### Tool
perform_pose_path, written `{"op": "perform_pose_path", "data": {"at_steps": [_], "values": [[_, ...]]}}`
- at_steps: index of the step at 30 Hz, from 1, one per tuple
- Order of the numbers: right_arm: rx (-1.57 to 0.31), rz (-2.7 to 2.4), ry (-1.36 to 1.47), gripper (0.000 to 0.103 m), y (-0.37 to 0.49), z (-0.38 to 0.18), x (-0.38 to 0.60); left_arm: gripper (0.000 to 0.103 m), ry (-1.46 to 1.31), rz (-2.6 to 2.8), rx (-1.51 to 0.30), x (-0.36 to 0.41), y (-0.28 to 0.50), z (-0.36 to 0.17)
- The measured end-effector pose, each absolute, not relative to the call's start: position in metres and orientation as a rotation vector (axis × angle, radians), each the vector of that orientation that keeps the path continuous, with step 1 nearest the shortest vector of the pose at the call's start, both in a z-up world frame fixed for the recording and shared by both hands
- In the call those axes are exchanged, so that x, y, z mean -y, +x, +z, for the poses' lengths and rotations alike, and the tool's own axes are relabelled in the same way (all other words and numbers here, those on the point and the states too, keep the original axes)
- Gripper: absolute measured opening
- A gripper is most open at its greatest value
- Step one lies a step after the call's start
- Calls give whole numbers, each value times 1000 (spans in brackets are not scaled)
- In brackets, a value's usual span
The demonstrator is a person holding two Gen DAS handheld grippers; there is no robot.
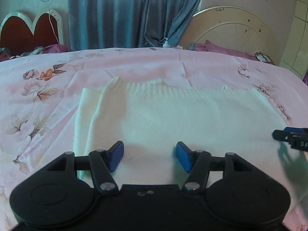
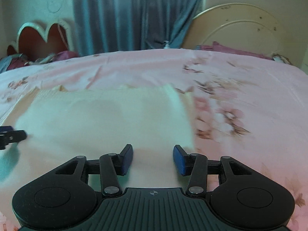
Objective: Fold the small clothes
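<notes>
A small white knit sweater lies flat on the pink floral bedsheet, ribbed hem at the far edge, one sleeve folded in along its left side. My left gripper is open and empty, just above the sweater's near edge. The right gripper shows at the right edge of this view. In the right wrist view the sweater is blurred. My right gripper is open and empty over the sweater's near right corner. The left gripper shows at the left edge.
The bed fills the foreground. Behind it hang blue curtains. A red heart-shaped headboard stands at the back left and a round cream board at the back right. A pump bottle and purple pillows lie at the far edge.
</notes>
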State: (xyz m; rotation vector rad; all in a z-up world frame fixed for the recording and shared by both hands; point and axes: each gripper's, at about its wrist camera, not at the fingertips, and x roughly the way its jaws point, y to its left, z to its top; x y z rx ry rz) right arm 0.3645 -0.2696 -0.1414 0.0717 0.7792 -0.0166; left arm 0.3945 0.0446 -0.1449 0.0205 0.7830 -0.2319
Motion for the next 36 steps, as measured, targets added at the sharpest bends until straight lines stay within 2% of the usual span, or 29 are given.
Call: {"op": "perform_pose_path", "data": {"at_steps": [11,18,32,36], "values": [[-773,7,79,46,319,-121,254,59,43,-287,-770,-59,353,-128],[-834,3,-14,46,297,-136,243,60,39,-294,-815,-68,328,-149],[-923,-46,-7,46,294,-141,250,63,57,-277,-825,-64,330,-151],[-929,-30,-24,49,295,-142,250,64,65,-259,-838,-60,330,-150]]}}
